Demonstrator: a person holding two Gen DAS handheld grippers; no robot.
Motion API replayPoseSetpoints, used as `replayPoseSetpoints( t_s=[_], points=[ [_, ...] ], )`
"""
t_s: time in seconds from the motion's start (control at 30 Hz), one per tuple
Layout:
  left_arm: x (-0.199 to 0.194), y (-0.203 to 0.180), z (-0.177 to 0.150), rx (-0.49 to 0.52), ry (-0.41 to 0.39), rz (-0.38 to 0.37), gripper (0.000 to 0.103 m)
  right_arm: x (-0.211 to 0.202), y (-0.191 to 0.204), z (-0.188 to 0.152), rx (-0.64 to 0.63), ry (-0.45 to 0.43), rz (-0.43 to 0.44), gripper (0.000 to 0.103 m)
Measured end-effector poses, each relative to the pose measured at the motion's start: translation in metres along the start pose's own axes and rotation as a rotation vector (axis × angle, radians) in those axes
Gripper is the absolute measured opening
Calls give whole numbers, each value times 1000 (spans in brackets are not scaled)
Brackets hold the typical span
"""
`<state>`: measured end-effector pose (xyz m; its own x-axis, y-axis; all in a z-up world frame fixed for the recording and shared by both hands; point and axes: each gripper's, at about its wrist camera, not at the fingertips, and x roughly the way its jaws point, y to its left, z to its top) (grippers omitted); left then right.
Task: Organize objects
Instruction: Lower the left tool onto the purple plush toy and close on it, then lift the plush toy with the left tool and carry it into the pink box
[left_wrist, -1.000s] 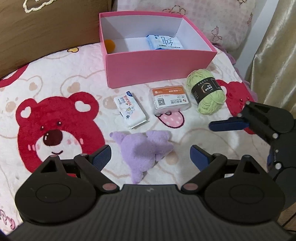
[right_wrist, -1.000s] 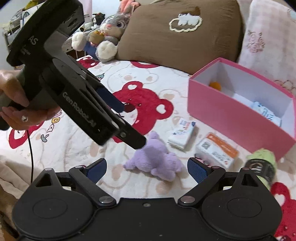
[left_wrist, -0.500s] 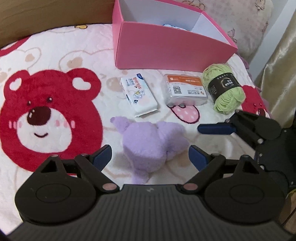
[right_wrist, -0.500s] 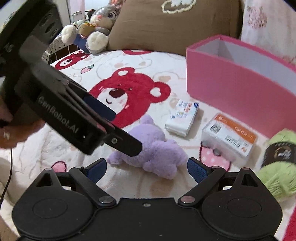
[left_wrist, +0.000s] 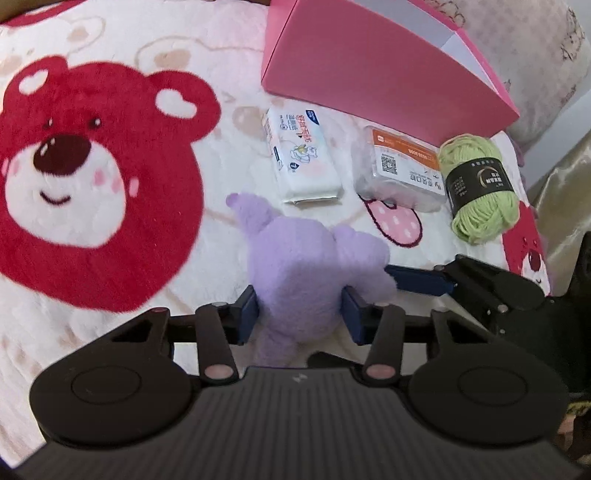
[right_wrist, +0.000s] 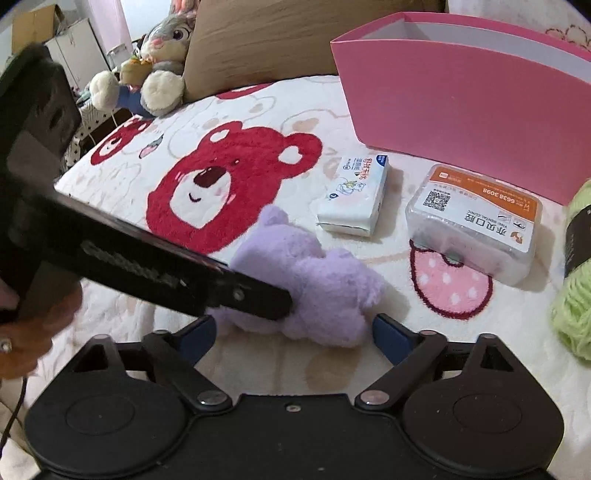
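Observation:
A purple plush toy (left_wrist: 306, 262) lies on the bear-print blanket. My left gripper (left_wrist: 300, 314) is shut on its near end, blue pads pressing both sides. In the right wrist view the plush (right_wrist: 314, 273) lies just ahead of my right gripper (right_wrist: 293, 334), which is open and empty, its pads either side of the toy's near edge. The pink box (left_wrist: 369, 66) stands behind. A tissue pack (left_wrist: 301, 155), a clear floss box with an orange label (left_wrist: 400, 170) and a green yarn ball (left_wrist: 480, 184) lie in a row before it.
A brown pillow (right_wrist: 277, 37) and a grey bunny plush (right_wrist: 159, 62) lie at the far side of the bed. A floral pillow (left_wrist: 546, 55) and a curtain (left_wrist: 565, 184) are to the right. The left gripper's body (right_wrist: 110, 240) crosses the right wrist view.
My left gripper has moved forward and down onto the purple plush and shut on it. My right gripper has come closer to the plush and stays open.

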<state>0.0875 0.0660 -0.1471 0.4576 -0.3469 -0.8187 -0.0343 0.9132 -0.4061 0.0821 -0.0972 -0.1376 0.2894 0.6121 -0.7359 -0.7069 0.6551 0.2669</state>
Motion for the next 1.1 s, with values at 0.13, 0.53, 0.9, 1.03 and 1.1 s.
replayPoseSetpoints(
  t_s=[0.13, 0.53, 0.9, 1.03, 1.1],
  points=[
    [1, -2, -1, -23, -13, 5, 44, 10, 7, 0, -38, -3, -51, 85],
    [-18, -20, -7, -28, -10, 5, 43, -13, 20, -2, -65, -22, -111, 79],
    [-79, -76, 1, 86, -40, -85, 43, -106, 37, 16, -92, -61, -155, 79],
    [-102, -96, 11, 127, -46, -113, 43, -135, 46, 27, -134, -92, -189, 79],
    [-113, -105, 16, 144, -50, -119, 43, -147, 50, 32, -152, -110, -210, 79]
  ],
)
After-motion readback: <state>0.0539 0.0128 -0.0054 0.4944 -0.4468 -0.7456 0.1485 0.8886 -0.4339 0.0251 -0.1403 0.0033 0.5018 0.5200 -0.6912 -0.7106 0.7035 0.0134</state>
